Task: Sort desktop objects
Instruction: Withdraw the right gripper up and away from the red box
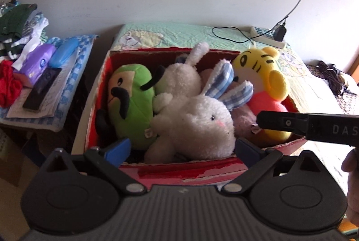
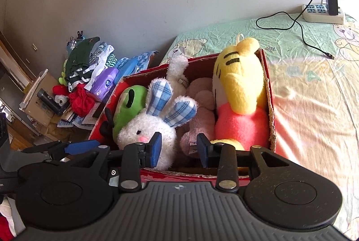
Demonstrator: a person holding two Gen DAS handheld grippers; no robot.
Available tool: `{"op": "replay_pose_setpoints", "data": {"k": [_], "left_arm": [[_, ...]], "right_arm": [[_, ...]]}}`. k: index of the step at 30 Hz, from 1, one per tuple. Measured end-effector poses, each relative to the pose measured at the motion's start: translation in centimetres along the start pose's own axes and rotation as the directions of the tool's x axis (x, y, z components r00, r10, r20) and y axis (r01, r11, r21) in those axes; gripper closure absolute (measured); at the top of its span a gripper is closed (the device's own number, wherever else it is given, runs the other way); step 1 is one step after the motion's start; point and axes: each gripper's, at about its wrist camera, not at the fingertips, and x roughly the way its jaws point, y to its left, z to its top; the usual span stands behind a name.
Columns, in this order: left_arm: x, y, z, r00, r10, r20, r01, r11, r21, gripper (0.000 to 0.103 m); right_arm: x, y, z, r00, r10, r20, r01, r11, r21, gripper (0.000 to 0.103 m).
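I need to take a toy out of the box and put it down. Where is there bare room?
The bedspread right of the red box is bare, up to the cable and power strip by the wall. The box is packed with toys, and the side table on its left is crowded with tissues, clothes and papers.
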Motion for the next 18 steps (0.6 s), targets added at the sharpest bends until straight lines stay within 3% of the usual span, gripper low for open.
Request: {"op": "replay_pose_setpoints", "data": {"k": [3,10,18], "left_arm": [[0.3,-1.0,0.0,0.997,0.072,-0.018,-0.073,0.997,-0.015,0.003],[0.1,-1.9,-0.5,0.991,0.125,-0.047,-0.128,0.989,-0.075,0.003],[0.0,-2.6,-0.6,0.981,0.19,-0.046,-0.193,0.977,-0.087,0.003]], "right_arm": [[-0.3,-0.1,0.1,1.0,0.006,-0.003,-0.006,1.0,-0.023,0.066],[-0.7,-0.1,-0.4,1.0,0.009,-0.014,-0.01,0.997,-0.08,0.066],[-1.0,-0.9,-0.8,1.0,0.007,-0.02,-0.008,0.998,-0.057,0.066]]}}
